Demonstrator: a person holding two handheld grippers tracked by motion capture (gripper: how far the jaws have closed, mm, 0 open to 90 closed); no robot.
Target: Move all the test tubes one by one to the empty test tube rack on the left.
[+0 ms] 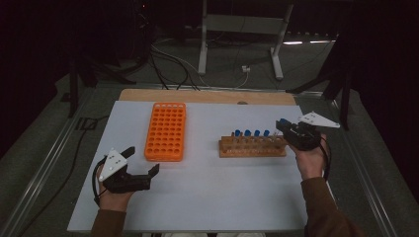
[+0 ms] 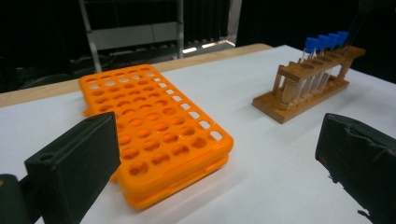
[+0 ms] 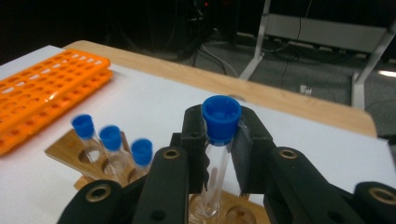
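Wooden test-tube rack (image 1: pixel 252 148), near the surface's right edge: four blue-capped tubes (image 1: pixel 252 133) standing in its holes. Fifth capped tube (image 3: pixel 218 140): clamped upright in the right gripper (image 3: pixel 219 140) fingers, over the rack's right end. Orange tube rack (image 1: pixel 165 131), left of centre: holes vacant. Left gripper (image 1: pixel 143 160), near-left corner: fingers apart, holding nothing

White table (image 1: pixel 207 187) is lying bare along the near edge and between the orange rack (image 1: pixel 165 131) at left and the wooden rack (image 1: pixel 253 147) at right, whose blue-capped tubes (image 1: pixel 252 133) are blocking low passage.
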